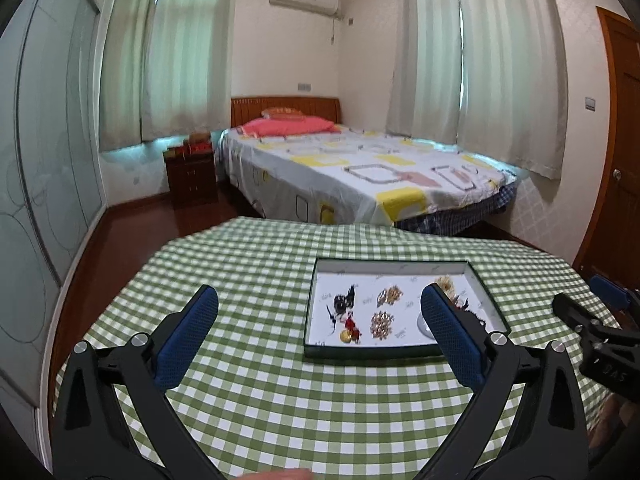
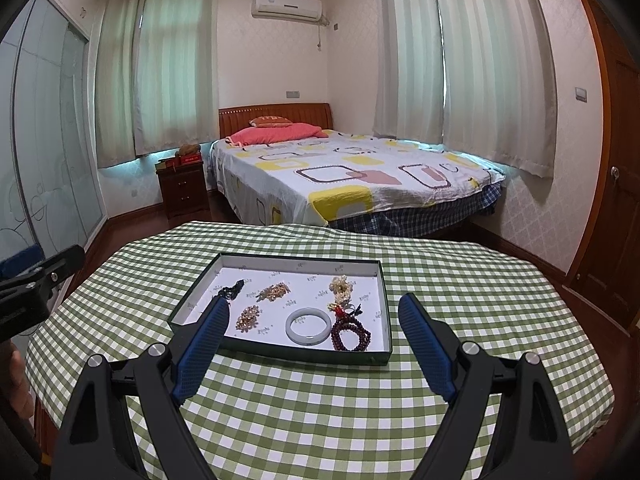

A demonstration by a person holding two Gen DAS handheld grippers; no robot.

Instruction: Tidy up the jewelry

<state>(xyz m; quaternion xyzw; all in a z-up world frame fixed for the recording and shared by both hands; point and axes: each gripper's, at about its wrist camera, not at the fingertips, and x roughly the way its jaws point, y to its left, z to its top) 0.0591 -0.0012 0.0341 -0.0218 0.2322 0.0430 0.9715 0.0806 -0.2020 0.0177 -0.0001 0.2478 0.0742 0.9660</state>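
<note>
A shallow dark-rimmed box (image 2: 384,292) with a white floor lies on the green checked table. In it are a pale jade bangle (image 2: 308,326), dark red bead strings (image 2: 352,334), two gold bead clusters (image 2: 248,317), a cream bead piece (image 2: 341,285) and a black piece (image 2: 232,290). My right gripper (image 2: 314,306) hovers open just in front of the box with nothing between its blue pads. My left gripper (image 1: 320,300) also stands open and empty, low over the cloth, with the box (image 1: 316,276) ahead to its right. Its right finger hides part of the box.
The checked tablecloth (image 2: 320,400) covers a round table whose far edge curves off towards a bed (image 2: 352,184). A dark wooden nightstand (image 2: 182,188) stands at the left wall, a wooden door (image 2: 620,160) at the right. Each gripper shows at the edge of the other's view.
</note>
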